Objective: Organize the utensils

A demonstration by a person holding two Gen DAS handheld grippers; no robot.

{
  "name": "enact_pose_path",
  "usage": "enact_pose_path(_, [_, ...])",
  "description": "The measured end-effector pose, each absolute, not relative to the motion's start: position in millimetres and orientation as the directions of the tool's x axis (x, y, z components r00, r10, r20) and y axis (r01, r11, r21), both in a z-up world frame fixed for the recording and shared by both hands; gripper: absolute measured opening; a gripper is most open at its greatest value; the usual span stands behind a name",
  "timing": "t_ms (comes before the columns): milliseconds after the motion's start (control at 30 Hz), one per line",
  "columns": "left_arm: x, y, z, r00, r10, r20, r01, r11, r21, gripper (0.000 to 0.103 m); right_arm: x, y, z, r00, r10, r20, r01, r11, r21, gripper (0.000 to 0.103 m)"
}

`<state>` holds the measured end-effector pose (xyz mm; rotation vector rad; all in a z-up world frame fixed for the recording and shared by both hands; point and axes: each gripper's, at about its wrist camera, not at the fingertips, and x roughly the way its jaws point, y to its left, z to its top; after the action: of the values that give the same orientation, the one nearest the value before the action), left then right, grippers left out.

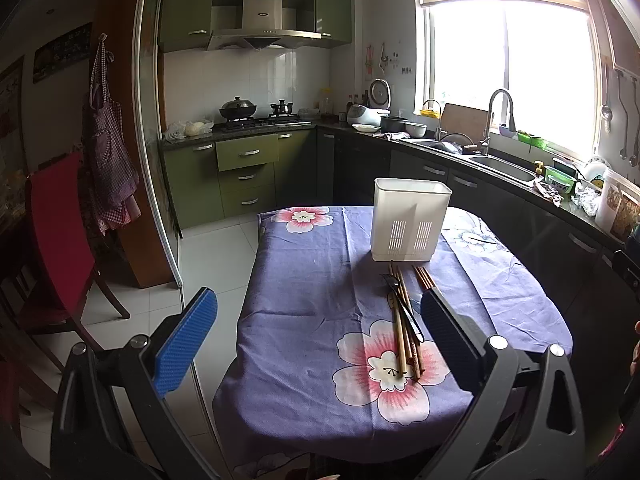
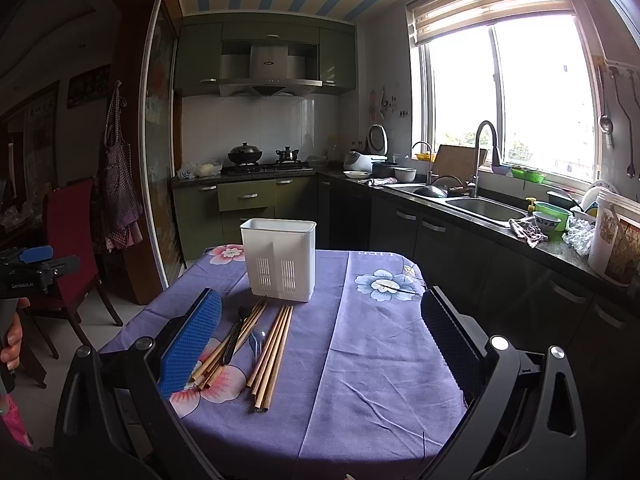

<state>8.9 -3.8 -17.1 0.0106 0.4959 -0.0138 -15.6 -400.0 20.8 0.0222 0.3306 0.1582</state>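
A small table draped in a purple cloth printed with pink and white flowers (image 2: 360,352) stands in the kitchen. Toward its far edge a white plastic utensil holder with slotted vents (image 2: 279,258) stands upright. On the near side of the holder the utensils lie flat on the cloth: a bundle of bamboo chopsticks (image 2: 272,356), and beside it a second, looser group of chopsticks (image 1: 404,328) with a dark-handled spoon (image 2: 236,332) lying across them. The left gripper (image 1: 318,344) hangs above the near left edge of the table, its blue-padded fingers (image 1: 186,340) spread wide and holding nothing. The right gripper (image 2: 320,344) hovers over the near edge, fingers likewise wide apart and empty.
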Motion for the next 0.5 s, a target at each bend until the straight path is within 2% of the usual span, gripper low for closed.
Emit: enact_pose_path(500, [8.7,-4.9,-16.1,0.877,-0.01,-0.481,0.018,1.0,0.011,0.097,-14.6,-399.9,19.9,0.934,0.158,-0.321,-0.151,0.987,0.044,0.099])
